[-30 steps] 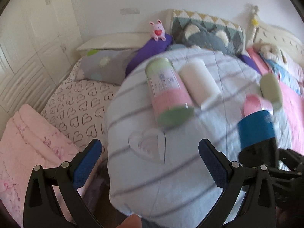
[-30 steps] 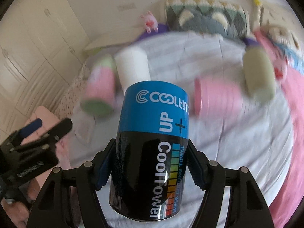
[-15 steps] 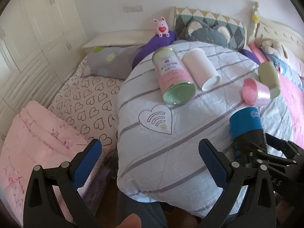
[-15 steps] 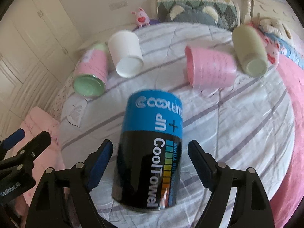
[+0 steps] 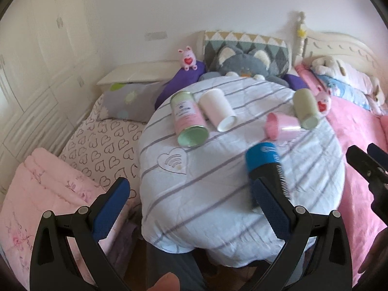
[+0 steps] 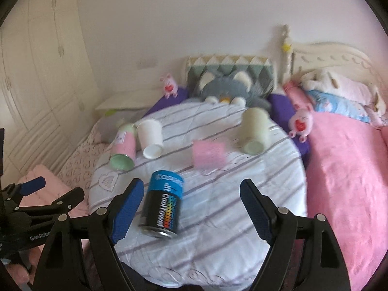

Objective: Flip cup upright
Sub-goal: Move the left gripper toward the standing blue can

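- Right tongs (image 6: 191,203) gape wide, gripping nothing.
- The blue-and-black can (image 6: 163,208) stands on the striped tabletop (image 6: 230,230), apparently tilted, though blur hides this; it is near the left pad.
- Left tongs (image 5: 190,206) are wide and empty.
- Pink cup (image 6: 209,155) lies sideways beyond it.

Each gripper (image 5: 189,198) (image 6: 191,209) has black arms, silver screws, textured blue pads (image 6: 127,211), white "GenRobo" lettering
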A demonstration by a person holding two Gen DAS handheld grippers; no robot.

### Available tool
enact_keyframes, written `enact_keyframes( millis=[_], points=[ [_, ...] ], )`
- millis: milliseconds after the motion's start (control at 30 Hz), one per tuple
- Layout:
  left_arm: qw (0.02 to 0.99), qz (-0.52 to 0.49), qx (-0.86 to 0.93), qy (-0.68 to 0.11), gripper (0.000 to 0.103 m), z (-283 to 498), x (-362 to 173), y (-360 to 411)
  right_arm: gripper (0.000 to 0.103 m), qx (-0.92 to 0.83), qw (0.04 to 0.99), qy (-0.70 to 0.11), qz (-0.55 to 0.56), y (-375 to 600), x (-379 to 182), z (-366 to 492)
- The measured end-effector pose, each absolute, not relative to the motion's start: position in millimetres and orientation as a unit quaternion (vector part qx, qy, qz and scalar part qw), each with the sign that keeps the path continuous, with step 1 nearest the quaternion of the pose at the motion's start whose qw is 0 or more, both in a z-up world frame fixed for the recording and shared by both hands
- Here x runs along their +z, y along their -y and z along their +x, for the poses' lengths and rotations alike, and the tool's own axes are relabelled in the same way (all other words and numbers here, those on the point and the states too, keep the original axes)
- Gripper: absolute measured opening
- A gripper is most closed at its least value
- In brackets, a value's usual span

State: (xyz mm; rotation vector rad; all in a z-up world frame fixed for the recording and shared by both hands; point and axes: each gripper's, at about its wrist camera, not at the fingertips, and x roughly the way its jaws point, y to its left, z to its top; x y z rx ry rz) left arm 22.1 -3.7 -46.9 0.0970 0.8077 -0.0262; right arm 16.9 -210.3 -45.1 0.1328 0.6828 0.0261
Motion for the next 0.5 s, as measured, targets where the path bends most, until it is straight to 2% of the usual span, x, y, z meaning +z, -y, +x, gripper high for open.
enact_keyframes(
  millis=[500],
  points=[
    [0.923, 0.057, -0.025, -0.381, 0.103, -26, -35, 38, 0.083, -0.009, 0.948, -0.307, 0.085, 254, -41, -54]
  ],
)
